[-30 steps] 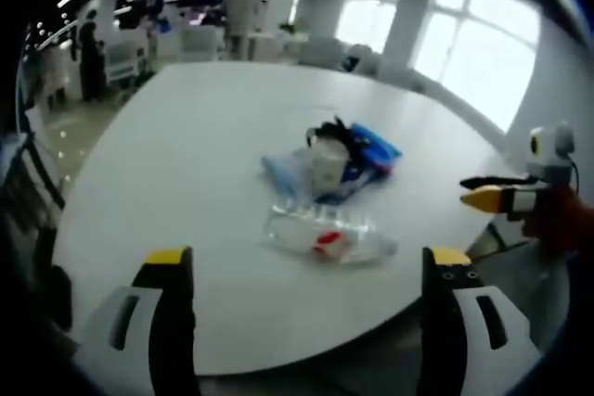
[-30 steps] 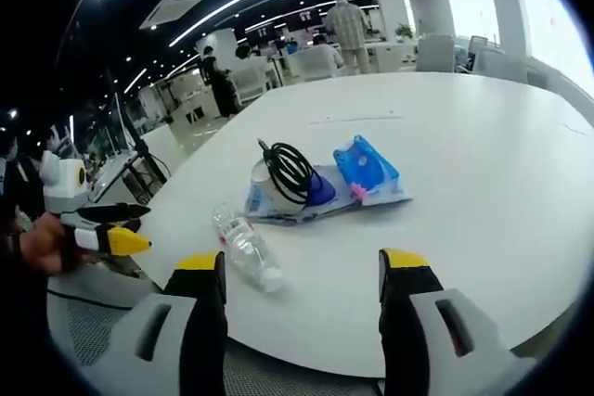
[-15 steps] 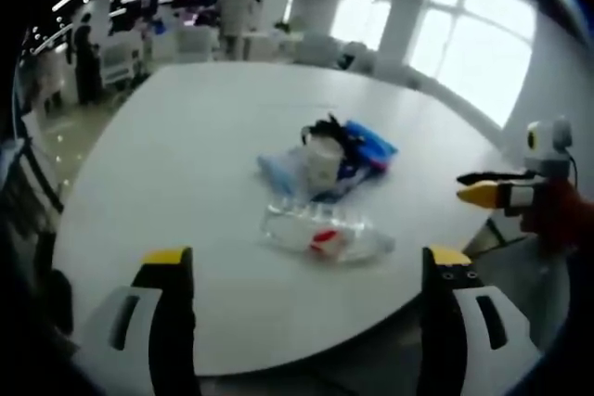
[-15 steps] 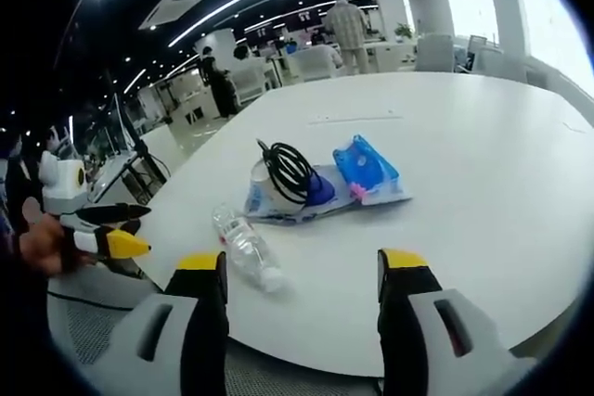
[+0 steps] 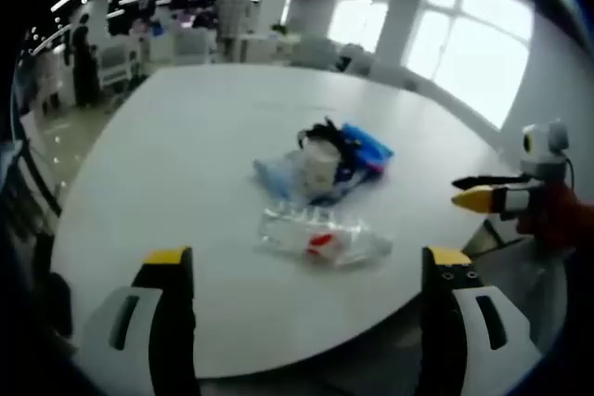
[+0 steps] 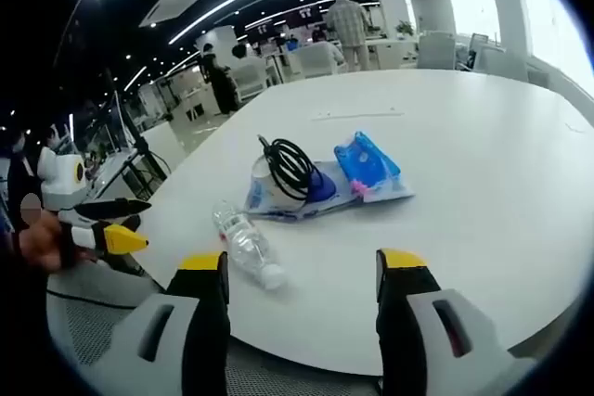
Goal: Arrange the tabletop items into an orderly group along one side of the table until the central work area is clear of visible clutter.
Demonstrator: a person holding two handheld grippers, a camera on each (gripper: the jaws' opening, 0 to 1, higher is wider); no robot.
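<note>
Two grippers, left gripper [image 5: 307, 271] and right gripper [image 6: 303, 271], hover off the round white table [image 6: 483, 164] with jaws wide, holding nothing. Ahead lie a clear plastic bottle [image 6: 247, 246], then a black cable [image 6: 290, 169] coiled on blue packets [image 6: 368, 166].

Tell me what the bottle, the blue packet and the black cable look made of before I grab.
Bottle: clear thin plastic, see-through, glossy. Blue packet: soft plastic film, probably; it looks crinkled and shiny. Black cable: rubbery-coated cord, matte, lying in loose coils.
</note>
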